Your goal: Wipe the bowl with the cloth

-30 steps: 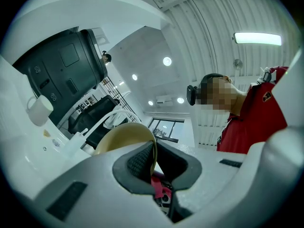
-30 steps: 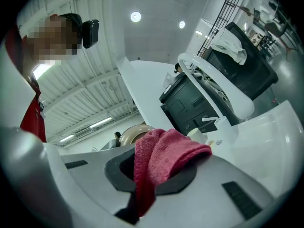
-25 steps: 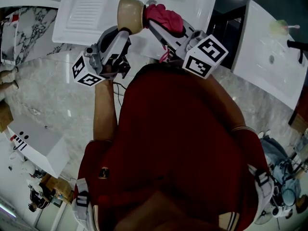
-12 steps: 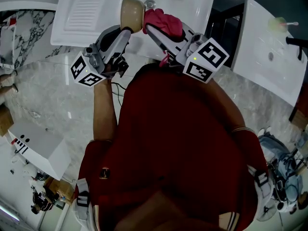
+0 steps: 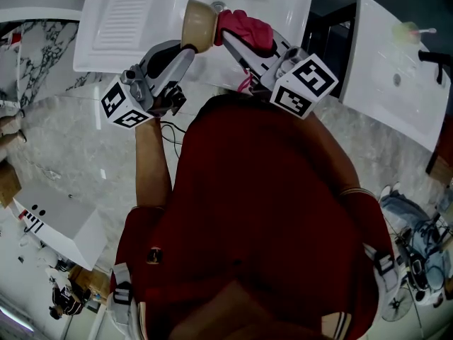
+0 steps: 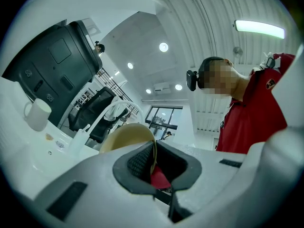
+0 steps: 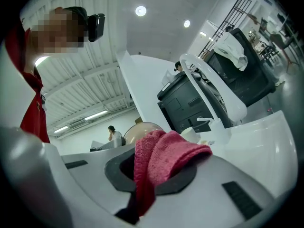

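A cream bowl (image 5: 199, 24) is held on its side over the white sink unit (image 5: 127, 13), its rim pinched in my left gripper (image 5: 190, 44). In the left gripper view the bowl's thin rim (image 6: 153, 151) runs between the dark pads, with the bowl (image 6: 124, 137) beyond. My right gripper (image 5: 233, 40) is shut on a bunched pink cloth (image 5: 245, 28), which presses against the bowl's open side. The cloth (image 7: 161, 158) fills the jaws in the right gripper view, and the bowl (image 7: 141, 129) shows just behind it. A bit of the pink cloth (image 6: 160, 178) shows low between the left jaws.
The sink unit has a ribbed draining board at its left. A second white basin (image 5: 396, 69) with a dark tap stands to the right. Marble floor (image 5: 78, 147) lies below. A white mug (image 6: 37, 114) and a tall white tap (image 7: 209, 87) stand on the sink unit.
Both grippers, with bowl and cloth, shifted slightly right and up over the sink unit. The cloth stays pressed against the bowl.
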### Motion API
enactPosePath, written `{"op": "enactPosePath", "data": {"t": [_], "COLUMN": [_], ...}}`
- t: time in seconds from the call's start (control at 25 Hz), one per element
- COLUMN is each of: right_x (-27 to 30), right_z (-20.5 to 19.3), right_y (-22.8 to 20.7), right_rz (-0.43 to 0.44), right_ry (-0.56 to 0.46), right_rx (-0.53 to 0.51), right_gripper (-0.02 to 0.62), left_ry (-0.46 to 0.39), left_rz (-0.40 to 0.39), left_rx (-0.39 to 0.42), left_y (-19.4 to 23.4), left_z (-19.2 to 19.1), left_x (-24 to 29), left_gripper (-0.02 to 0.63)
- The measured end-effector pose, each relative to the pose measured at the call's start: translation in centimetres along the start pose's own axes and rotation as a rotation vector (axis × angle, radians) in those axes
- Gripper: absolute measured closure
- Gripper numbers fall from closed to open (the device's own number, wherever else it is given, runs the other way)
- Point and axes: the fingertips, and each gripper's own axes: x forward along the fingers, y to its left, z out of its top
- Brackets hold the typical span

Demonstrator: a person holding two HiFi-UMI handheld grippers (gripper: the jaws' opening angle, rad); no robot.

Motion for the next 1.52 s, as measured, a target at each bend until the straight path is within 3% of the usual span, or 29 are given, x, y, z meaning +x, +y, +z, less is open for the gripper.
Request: {"op": "enactPosePath", "data": {"t": [0.28, 0.64, 1.24, 1.52], "right_x": [0.8, 0.3, 1.2, 1.4], "right_z": [-1.2, -1.2, -1.7, -2.3], "right_y": [-0.6, -2.4, -5.4, -6.9], "right_rz": [-0.07, -0.161, -0.29, -0.34], "right_ry": [0.068, 0.088, 0.153, 0.195], "right_rx": [-0.093, -0.17, -0.289, -0.306], "right_gripper": [0.568, 0.568, 0.568, 0.568], "left_ry": [0.048, 0.233, 0.727, 0.926], "left_rz": [0.03, 0.071, 0.12, 0.099], "left_rx": [0.022, 0.115, 0.356, 0.466], "left_y": [2.3, 5.6, 12.5, 15.9], "left_z": [0.2, -1.6, -9.9, -13.8], "left_x": [0.1, 1.8, 1.9, 1.5], "left_gripper": [0.583, 0.583, 0.583, 0.583]}}
